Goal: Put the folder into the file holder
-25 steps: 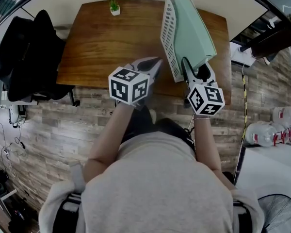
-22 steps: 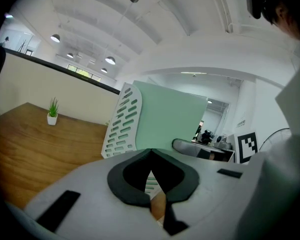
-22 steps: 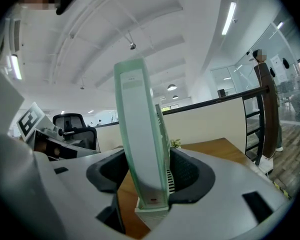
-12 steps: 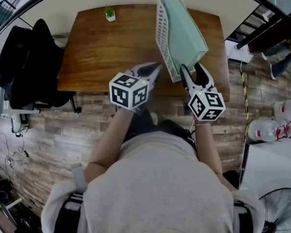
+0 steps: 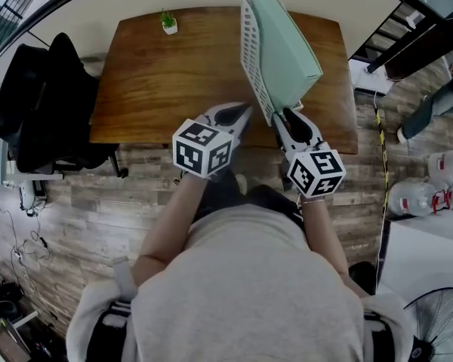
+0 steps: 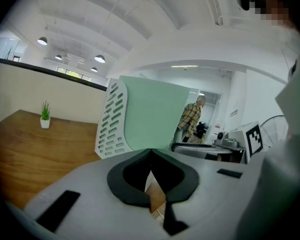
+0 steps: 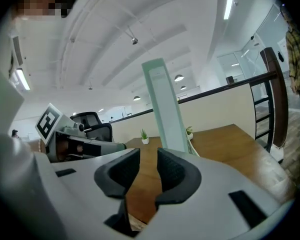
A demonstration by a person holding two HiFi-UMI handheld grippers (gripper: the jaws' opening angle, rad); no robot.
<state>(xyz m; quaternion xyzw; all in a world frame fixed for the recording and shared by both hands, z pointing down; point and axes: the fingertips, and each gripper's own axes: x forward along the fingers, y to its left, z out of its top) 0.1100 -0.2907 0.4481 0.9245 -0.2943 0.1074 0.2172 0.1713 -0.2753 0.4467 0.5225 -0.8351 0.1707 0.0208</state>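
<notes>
R gripper [image 5: 288,116] backed off toward 6, jaws just been narrowing w/ nothing between. left gripper [image 5: 240,111] closed, empty. folder [image 5: 283,47] stands in file holder [image 5: 251,36] at 1, looks done imo.

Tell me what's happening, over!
Left gripper shut, empty. Right gripper open, jaws just been closing, nothing between. Folder stands in file holder. Plant far off, not blocking.

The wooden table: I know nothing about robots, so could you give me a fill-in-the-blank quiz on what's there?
1. The green folder stands inside the white ____.
2. At the wooden table's far edge sits a small potted ____.
3. The left gripper has its jaws ____, tips touching, nothing between them.
Missing words: file holder; plant; shut.
</notes>
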